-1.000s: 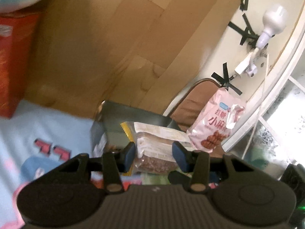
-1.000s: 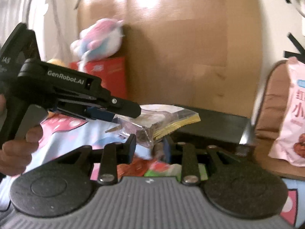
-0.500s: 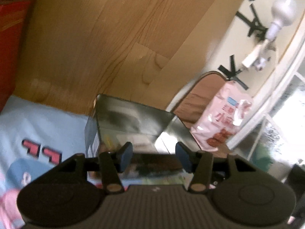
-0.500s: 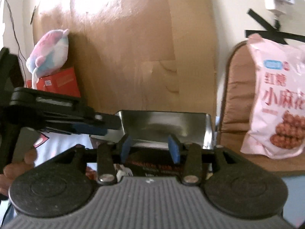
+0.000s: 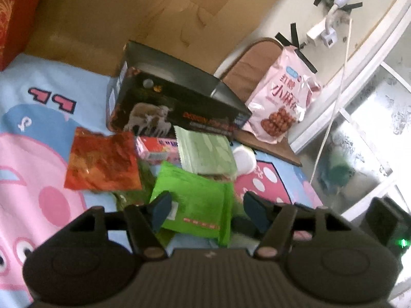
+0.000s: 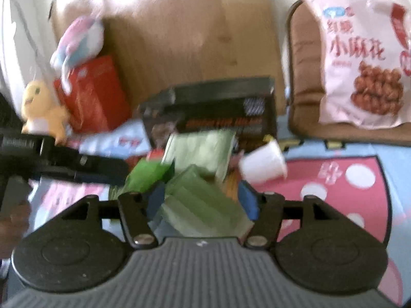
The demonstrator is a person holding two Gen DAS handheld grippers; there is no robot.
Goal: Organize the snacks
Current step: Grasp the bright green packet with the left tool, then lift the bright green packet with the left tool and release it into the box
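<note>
Cartoon-print sheet (image 5: 38, 154) bears loose snacks before the dark box (image 5: 179, 107); both the left gripper (image 5: 205, 209) and right gripper (image 6: 201, 200), jaws just widened and empty, seemingly descend to pick the bright green packet (image 5: 195, 205).

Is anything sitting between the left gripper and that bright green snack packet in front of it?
Nothing visible. The left gripper has just been opening, and the bright green packet lies on top of the snack pile, framed between its fingers with no pad pressing on it and nothing over it.
</note>
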